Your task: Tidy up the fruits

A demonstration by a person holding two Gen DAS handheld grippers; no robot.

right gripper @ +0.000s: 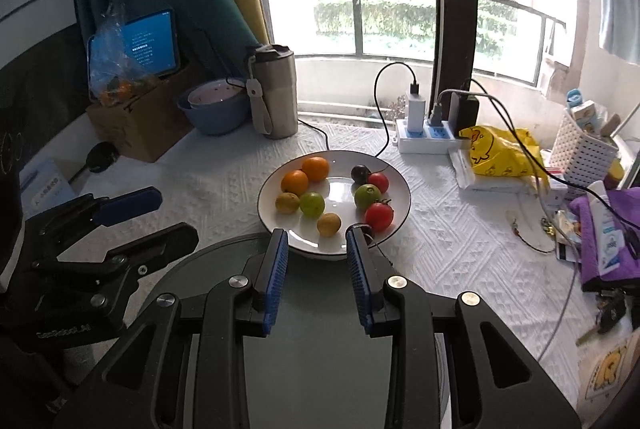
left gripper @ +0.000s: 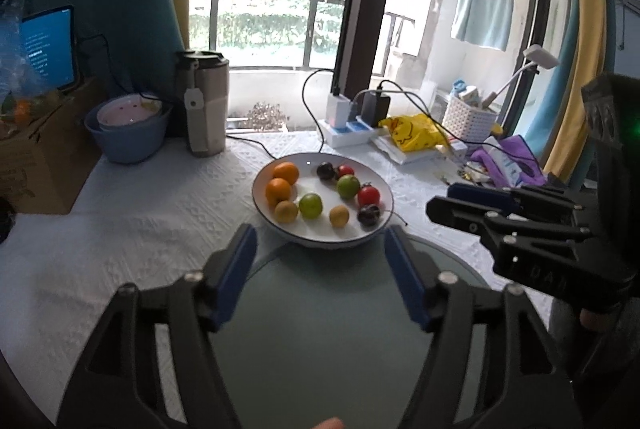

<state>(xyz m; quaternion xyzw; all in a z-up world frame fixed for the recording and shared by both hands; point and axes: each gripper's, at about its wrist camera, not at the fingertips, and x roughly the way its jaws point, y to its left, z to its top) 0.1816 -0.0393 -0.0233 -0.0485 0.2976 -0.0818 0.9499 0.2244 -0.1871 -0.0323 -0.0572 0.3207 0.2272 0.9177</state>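
So the fruit all sits on a round white plate with a thin dark rim (right gripper: pixel 404 189), out in the middle of the white quilted tablecloth (left gripper: pixel 140 221), just past the edge of a round grey-green glass disc (left gripper: pixel 320 309) at the near side. Looks pretty much sorted already: two oranges (left gripper: pixel 282 181) on the left side of the plate, two green round fruits (left gripper: pixel 311 205) in the middle, two small yellow-brown ones (left gripper: pixel 339 216) toward the near rim, red tomatoes (left gripper: pixel 368 195) and dark plums (left gripper: pixel 368 214) on the right. I'd guess little is left (maybe the pairs could sit tighter).

The left gripper (left gripper: pixel 320 245) hangs over the glass disc with its blue pads spread and nothing between them. The right gripper (right gripper: pixel 318 241) has its pads at the narrow end of its range, also pinching nothing.

Writing: the blue-lit tablet screen (right gripper: pixel 150 45) by the far left corner shows text, too small to read. The left gripper's body has a moulded label I can't make out.
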